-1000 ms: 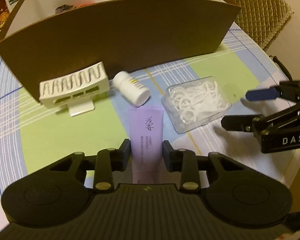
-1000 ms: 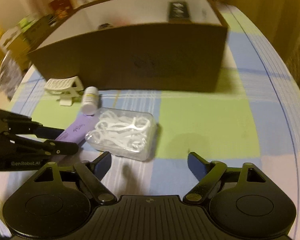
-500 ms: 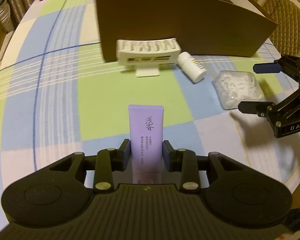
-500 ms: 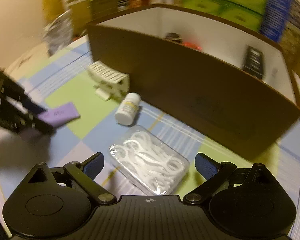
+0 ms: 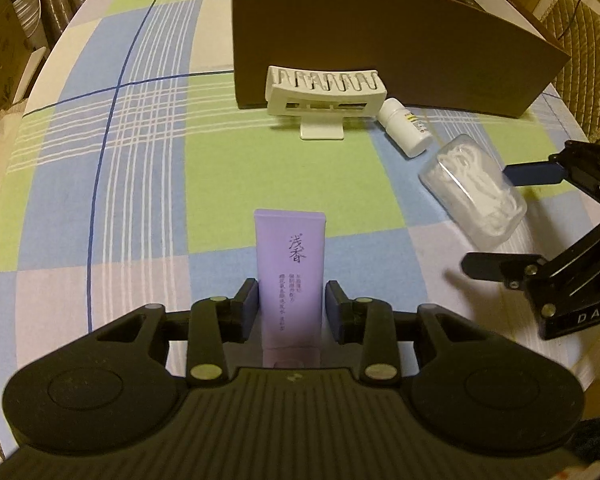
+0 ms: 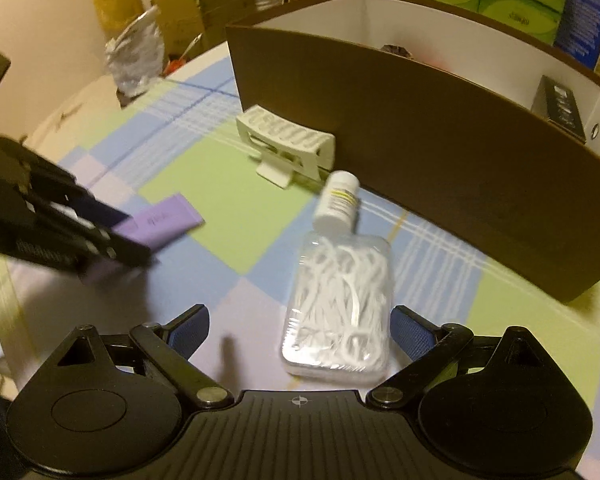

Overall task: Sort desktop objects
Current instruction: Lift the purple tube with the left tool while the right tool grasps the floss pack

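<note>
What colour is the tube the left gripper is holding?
Pale purple with dark lettering; the tube shows best in the left wrist view.

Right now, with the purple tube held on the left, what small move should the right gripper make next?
Probably ease the right gripper down and close on the clear floss-pick box. Its jaws stand wide open on either side of the box without touching it, and the box lies flat on the tablecloth, with the white bottle at its far end.
</note>
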`<state>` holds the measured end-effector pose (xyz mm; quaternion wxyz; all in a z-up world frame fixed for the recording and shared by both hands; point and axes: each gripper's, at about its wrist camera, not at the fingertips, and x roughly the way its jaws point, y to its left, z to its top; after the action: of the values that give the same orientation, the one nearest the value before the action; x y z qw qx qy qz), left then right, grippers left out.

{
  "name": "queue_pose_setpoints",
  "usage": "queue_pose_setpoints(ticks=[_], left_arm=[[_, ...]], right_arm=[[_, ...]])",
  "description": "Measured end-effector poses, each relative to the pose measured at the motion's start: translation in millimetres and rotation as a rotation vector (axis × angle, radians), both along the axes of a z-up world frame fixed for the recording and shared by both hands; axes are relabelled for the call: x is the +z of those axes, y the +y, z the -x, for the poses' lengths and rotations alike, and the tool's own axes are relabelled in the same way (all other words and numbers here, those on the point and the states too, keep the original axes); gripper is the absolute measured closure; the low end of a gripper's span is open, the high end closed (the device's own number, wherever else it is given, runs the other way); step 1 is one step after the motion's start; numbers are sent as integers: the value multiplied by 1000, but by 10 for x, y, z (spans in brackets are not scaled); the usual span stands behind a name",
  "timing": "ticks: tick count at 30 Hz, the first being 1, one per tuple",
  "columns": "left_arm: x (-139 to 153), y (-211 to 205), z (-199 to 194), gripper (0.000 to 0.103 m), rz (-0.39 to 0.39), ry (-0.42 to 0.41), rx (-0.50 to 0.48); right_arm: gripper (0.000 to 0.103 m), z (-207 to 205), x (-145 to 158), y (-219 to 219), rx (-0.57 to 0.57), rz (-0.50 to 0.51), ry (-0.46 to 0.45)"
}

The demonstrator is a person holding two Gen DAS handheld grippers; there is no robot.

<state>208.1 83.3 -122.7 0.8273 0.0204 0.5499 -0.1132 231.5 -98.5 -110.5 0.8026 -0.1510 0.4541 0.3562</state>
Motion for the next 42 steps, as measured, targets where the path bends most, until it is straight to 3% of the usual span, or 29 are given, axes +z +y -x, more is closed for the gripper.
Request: queue_pose_setpoints(ticks=[3, 6, 8, 10, 26, 34, 42], left_arm=[[-14, -45, 7, 72, -24, -11, -14], [-20, -64, 17, 71, -37, -17, -25], [-24, -67, 25, 71, -41, -20, -27], [-28, -68, 35, 71, -45, -24, -26], [-17, -102, 81, 74, -89, -27, -43], [2, -117, 113, 75, -50, -13, -38], [236, -185, 170, 75, -10, -75, -61]], right_arm=[[10, -37, -27, 55, -31, 33, -10], [26, -98, -61, 44, -64, 39, 11], [43, -118, -106, 41, -88, 68, 23], [46, -88, -117, 30, -87, 71, 11], [46, 87, -101, -79, -105, 88, 16], [49, 105, -67, -206, -155, 59, 58], [49, 143, 96, -437, -240, -16, 82]])
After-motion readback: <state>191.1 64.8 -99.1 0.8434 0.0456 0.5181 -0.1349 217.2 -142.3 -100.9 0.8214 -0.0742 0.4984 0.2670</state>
